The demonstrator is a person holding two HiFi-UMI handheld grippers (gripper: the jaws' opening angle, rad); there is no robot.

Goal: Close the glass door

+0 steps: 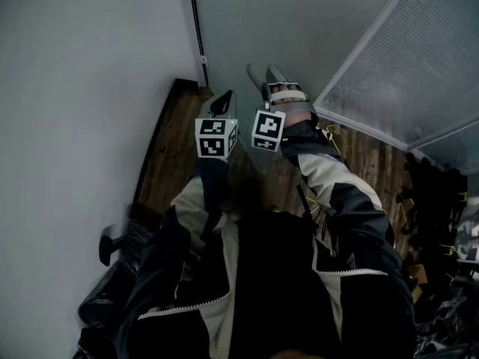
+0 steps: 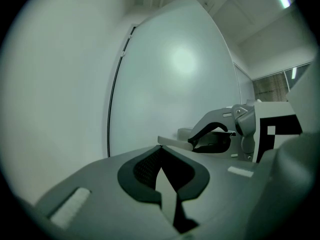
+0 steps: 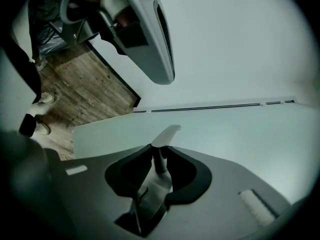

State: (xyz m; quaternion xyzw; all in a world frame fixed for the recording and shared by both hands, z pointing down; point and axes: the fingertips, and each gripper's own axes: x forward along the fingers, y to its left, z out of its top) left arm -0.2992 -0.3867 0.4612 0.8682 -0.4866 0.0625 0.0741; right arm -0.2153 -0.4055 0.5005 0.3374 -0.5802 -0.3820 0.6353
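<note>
Pale frosted glass door stands at the far side ahead of me, my grey right gripper near it, fingers apart and empty, my left gripper just left of it, fingers together

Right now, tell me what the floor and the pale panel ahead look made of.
Floor: wood or wood-look planks, matte brown, with visible grain and board seams. Pale panel: probably frosted glass, smooth and satin. It shows a soft glare and nothing behind it, though painted board cannot be ruled out.
</note>
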